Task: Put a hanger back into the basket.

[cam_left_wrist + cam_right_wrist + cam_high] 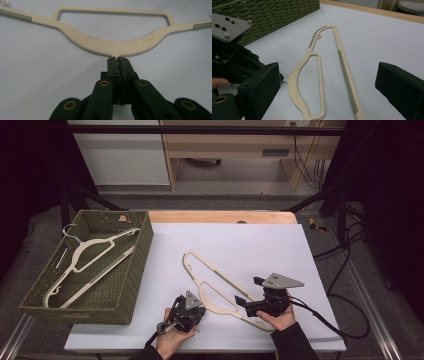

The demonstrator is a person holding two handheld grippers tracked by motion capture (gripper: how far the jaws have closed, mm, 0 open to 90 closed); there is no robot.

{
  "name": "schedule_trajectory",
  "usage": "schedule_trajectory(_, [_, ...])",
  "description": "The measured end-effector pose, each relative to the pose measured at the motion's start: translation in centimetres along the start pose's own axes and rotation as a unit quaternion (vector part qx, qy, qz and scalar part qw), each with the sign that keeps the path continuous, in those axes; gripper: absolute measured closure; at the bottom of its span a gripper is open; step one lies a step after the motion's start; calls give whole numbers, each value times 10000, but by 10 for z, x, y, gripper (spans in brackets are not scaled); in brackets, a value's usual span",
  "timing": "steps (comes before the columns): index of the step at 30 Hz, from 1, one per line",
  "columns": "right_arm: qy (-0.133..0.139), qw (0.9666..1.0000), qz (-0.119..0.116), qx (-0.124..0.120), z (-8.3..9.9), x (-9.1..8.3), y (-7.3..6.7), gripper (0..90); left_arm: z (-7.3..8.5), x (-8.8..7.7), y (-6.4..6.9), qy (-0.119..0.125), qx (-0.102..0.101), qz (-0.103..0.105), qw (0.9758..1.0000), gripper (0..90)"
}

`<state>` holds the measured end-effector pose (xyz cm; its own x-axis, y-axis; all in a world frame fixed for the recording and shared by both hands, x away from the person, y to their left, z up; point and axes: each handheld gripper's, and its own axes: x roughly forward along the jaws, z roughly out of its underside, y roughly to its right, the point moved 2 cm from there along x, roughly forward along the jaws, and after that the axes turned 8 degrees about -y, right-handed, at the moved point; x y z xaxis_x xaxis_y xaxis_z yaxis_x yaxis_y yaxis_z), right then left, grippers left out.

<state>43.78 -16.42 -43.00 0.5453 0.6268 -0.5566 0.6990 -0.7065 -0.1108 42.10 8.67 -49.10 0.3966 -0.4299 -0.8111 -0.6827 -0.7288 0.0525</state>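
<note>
- High view: cream hanger [215, 285] lies flat on the white sheet [280, 245], near-centre, running from far-left to near-right. Green wicker basket [127, 285] sits on the left of the table with a second cream hanger [85, 262] already inside.
- High view: left gripper [186, 312] is at the near side of the loose hanger's curved neck; right gripper [245, 301] is just right of it, jaws pointing left at the hanger's near arm.
- Left gripper view: jaws pressed together with no gap, their tips right at the middle of the hanger's [112, 45] neck, where a thin stub sticks out. The hook itself is hidden inside the jaws; my read is they're clamped on its wire stem.
- Right gripper view: jaws stand wide apart, nothing between them. Hanger [317, 75] lies ahead on the sheet, clear of both pads. Left gripper [284, 81] meets the hanger's neck at the left; basket wall [274, 15] is far-left.
- Step, as I judge it: pick-up of the second hanger, with the left claw just gripping at the hook.
- Next move calls for: the right claw to close on the hanger's bar or arm for support, then both lift it level and carry it left over the basket rim. A thin hook stem may let the hanger swing if lifted one-handed.
</note>
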Motion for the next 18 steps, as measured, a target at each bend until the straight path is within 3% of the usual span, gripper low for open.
schedule_trajectory(8, [-190,9997,-144,-100,3,13,-9,71,-4,-4,-2,-39,61,104,9999,887])
schedule_trajectory(18, [-368,9985,-374,-161,8,30,-19,110,-14,-21,-2,2,285,-15,9996,889])
